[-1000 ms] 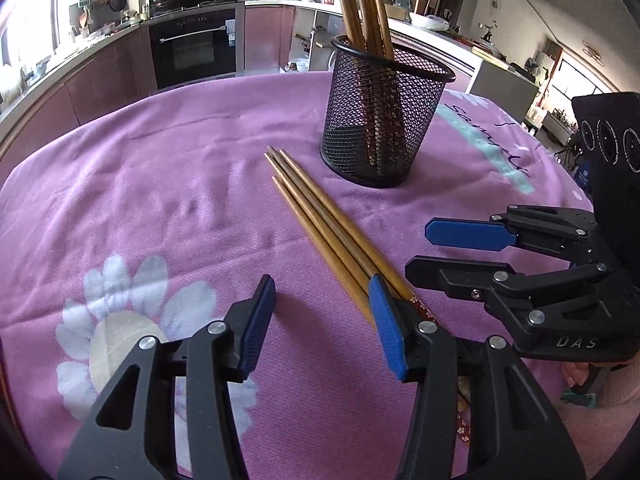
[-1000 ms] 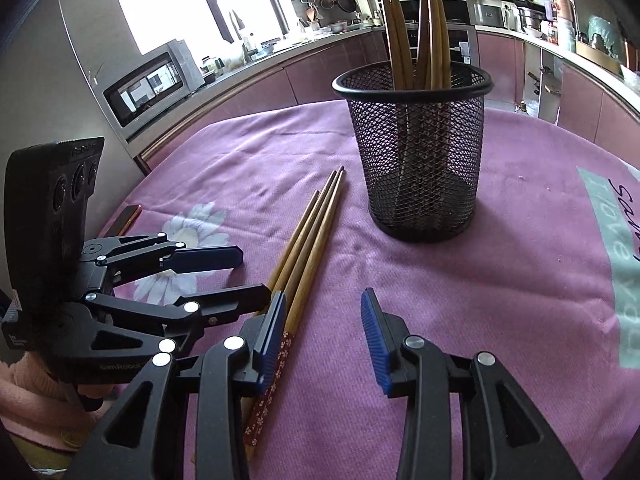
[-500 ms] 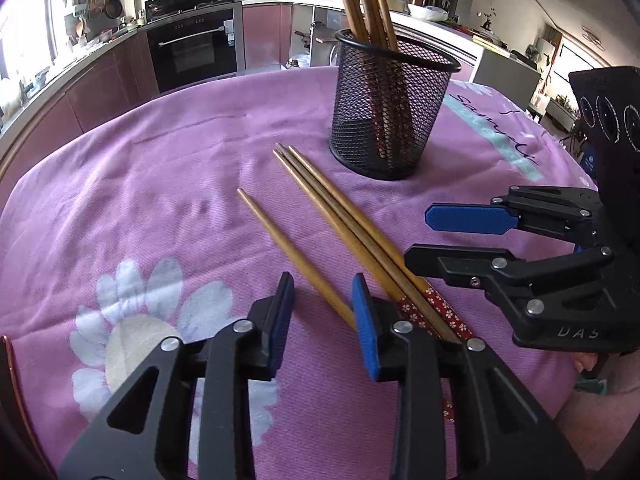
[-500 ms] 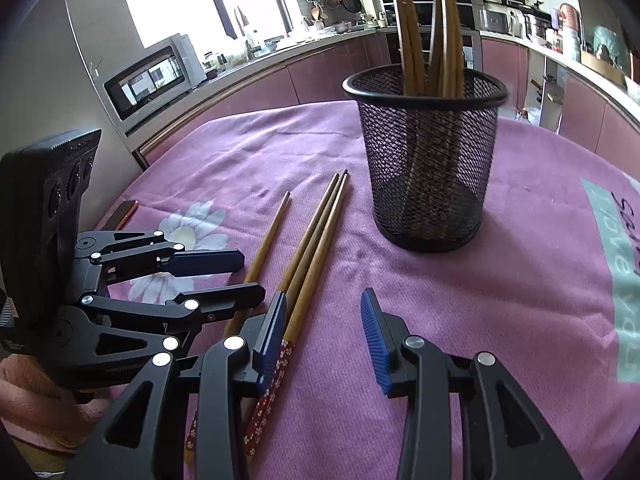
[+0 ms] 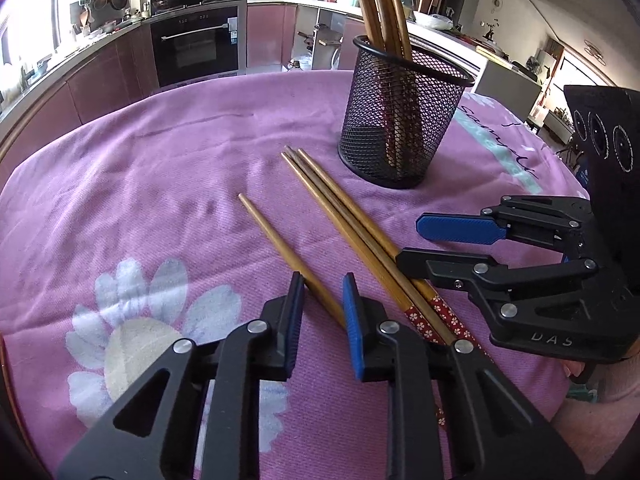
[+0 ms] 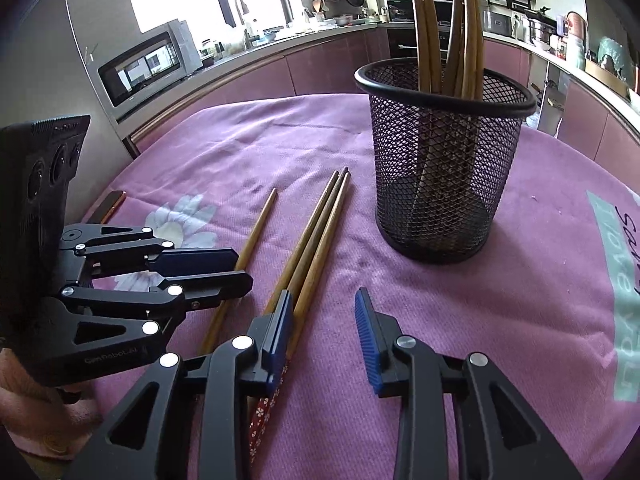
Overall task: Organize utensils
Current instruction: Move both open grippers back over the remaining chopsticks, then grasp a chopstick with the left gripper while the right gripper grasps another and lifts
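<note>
Your left tongs (image 5: 322,300), just closing, straddle the lone chopstick (image 5: 280,246) without pinching; squeeze squarely, keeping the spread right tongs (image 6: 322,320) clear.

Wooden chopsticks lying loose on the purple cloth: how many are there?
4. One wooden chopstick lies apart, between the left gripper pads. Three bundled chopsticks lie side by side, pointing toward the black mesh holder, which holds more.

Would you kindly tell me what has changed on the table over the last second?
The left gripper pulled one chopstick sideways out of the bundle; its jaws have been closing around it. The right gripper has narrowed slightly. The other three chopsticks and the mesh holder stayed put.
</note>
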Tool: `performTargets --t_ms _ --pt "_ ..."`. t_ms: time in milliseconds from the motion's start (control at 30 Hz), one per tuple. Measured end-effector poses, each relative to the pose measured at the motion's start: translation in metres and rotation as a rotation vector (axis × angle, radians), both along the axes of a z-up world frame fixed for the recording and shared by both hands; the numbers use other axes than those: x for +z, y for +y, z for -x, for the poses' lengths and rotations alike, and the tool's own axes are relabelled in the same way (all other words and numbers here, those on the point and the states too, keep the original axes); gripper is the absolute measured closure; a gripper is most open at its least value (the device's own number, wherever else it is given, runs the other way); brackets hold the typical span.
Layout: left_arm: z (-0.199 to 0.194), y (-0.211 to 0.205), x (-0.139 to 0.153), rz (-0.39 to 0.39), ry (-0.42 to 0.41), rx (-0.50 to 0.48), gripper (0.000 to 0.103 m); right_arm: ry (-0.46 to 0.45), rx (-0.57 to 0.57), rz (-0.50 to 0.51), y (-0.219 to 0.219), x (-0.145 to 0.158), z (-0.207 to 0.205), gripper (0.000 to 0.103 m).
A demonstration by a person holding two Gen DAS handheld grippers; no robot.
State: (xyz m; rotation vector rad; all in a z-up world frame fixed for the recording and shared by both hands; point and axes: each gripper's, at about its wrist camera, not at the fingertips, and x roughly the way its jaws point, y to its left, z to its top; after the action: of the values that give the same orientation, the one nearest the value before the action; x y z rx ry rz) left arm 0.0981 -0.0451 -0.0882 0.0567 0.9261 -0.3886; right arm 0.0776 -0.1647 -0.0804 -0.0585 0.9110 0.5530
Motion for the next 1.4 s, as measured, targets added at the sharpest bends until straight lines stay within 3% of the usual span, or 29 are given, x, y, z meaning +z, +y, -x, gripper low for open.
performTargets --t_ms 700,900,1133,1400 --pt "-0.006 0.004 -0.001 -0.014 -0.001 0.057 0.08 -0.024 -0.008 0.084 0.019 -0.001 -0.019 0.077" --pt "-0.008 0.002 -0.001 -0.015 -0.004 0.069 0.081 -0.026 -0.016 0.091 0.02 -0.001 -0.024 0.083" --pt "-0.011 0.003 -0.002 0.001 0.004 0.092 0.087 -0.018 -0.022 0.075 0.018 -0.001 -0.025 0.096" --pt "-0.011 0.005 -0.002 0.025 0.013 0.105 0.095 -0.014 -0.022 0.052 0.014 0.002 -0.021 0.098"
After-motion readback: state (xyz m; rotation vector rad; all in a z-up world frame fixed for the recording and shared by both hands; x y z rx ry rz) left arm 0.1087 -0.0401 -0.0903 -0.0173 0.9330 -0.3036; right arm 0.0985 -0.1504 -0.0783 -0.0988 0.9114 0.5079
